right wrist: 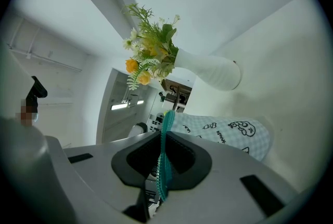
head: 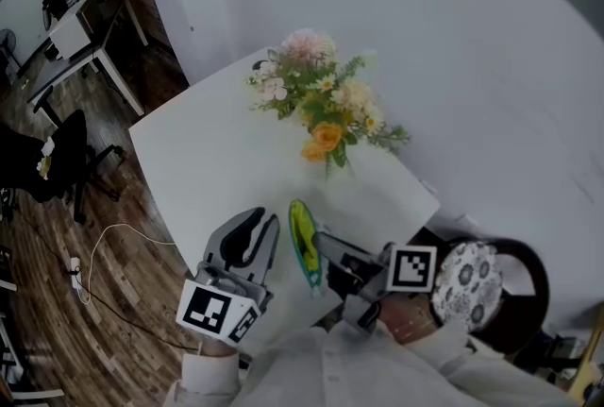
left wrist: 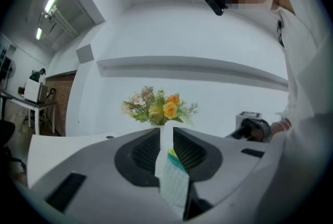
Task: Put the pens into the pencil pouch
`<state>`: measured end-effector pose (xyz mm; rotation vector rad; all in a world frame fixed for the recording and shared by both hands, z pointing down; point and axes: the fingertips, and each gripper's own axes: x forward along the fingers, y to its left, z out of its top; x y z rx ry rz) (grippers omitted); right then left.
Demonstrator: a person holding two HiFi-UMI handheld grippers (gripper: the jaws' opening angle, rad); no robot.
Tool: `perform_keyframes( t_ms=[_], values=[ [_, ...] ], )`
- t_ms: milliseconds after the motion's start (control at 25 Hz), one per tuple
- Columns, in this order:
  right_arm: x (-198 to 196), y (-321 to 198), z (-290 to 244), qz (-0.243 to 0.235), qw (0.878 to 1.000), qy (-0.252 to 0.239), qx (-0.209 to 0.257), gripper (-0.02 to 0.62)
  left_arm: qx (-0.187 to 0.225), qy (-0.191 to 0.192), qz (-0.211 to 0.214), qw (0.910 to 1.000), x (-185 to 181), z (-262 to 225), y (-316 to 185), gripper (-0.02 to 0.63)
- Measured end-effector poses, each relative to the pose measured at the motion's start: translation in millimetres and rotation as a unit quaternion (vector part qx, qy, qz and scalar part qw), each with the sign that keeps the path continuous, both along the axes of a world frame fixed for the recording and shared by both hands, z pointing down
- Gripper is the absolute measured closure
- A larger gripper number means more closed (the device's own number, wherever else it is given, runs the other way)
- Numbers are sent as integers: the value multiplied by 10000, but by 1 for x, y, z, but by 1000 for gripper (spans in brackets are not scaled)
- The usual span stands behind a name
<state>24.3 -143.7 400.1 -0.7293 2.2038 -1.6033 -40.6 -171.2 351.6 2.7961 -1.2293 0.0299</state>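
The pencil pouch (head: 304, 245) hung over the near part of the white table (head: 208, 160), held up between the two grippers with its open mouth turned towards the head camera. A yellow-green inside showed in that mouth; whether this was lining or contents could not be told, and no pen could be made out in any view.

The left gripper (head: 267, 222) pointed level towards the pouch. In the left gripper view its jaws (left wrist: 166, 137) stood nearly together, pinching a fold of the pouch's pale checked fabric (left wrist: 174, 184) with a bit of teal and yellow at the top of the fold.

The right gripper (head: 326, 249) came in from the other side, its marker cube (head: 413, 268) facing up. In the right gripper view its jaws (right wrist: 165, 137) were closed on the teal zipper edge, and the rest of the pouch (right wrist: 223, 132), pale blue check with small black cartoon prints, reached out beyond the jaws over the tabletop.

A white vase of flowers (head: 326, 112) in orange, yellow, pink and white stood on the table just beyond the pouch, well clear of both grippers. A black office chair (head: 57, 160) and a white cable (head: 104, 245) were on the wooden floor to the left.
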Motion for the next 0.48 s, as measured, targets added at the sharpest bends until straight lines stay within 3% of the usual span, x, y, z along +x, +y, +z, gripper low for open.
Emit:
perform_keyframes(
  t_ms=[120, 280, 480],
  values=[
    [-1, 1, 2, -18, 10000, -18, -14, 563, -121, -822, -195, 9963, -17, 24, 0, 545],
    [-3, 0, 2, -8, 10000, -24, -12, 563, -307, -1569, -142, 9870, -34, 55, 4, 545],
    [-7, 0, 3, -14, 10000, -18, -1, 563, -721, -2121, 74, 9746, -45, 91, 15, 545]
  ],
)
